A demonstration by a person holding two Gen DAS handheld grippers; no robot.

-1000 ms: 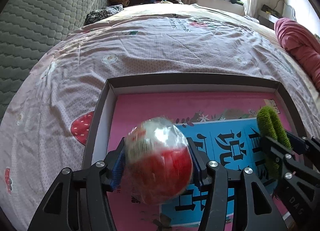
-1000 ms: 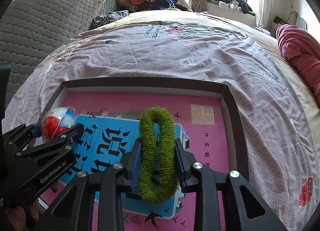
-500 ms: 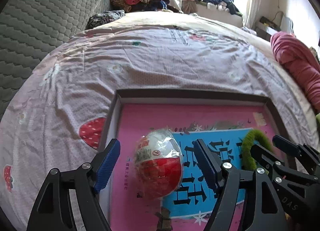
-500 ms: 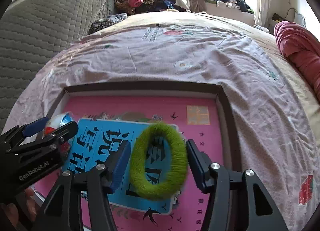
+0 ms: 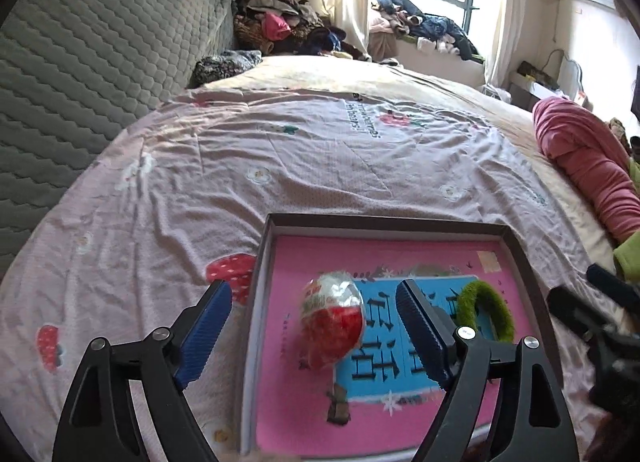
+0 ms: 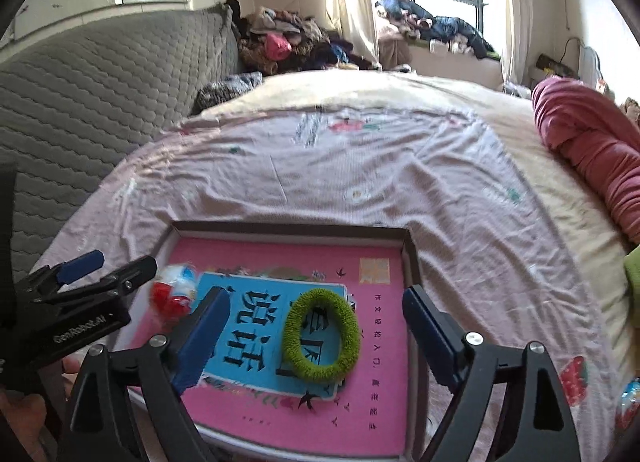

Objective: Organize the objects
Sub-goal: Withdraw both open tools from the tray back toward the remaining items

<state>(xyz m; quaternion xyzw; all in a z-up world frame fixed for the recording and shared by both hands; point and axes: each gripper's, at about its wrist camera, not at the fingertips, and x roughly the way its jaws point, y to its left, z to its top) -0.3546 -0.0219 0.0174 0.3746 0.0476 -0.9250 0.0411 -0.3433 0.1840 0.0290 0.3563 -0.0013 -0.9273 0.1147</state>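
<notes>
A red and silver foil-wrapped egg [image 5: 332, 324] lies in the left part of a shallow dark-rimmed box [image 5: 384, 225] lined with a pink and blue book cover. My left gripper [image 5: 316, 336] is open and empty, its jaws wide on either side of the egg, above it. A green fuzzy hair ring [image 6: 320, 338] lies flat on the blue cover, right of the egg [image 6: 174, 294]. My right gripper [image 6: 316, 336] is open and empty above the ring. The ring also shows in the left wrist view [image 5: 486, 312].
The box [image 6: 412, 258] sits on a pink strawberry-print bedsheet [image 5: 280, 166]. A grey quilted headboard [image 5: 80, 74] stands to the left. A rolled pink blanket [image 5: 584, 166] lies at the right. Piles of clothes [image 6: 288, 42] sit at the far end by the window.
Both grippers opened: the left let go of the egg, the right let go of the green ring. Both objects now rest in the box, and both grippers have pulled back and up.
</notes>
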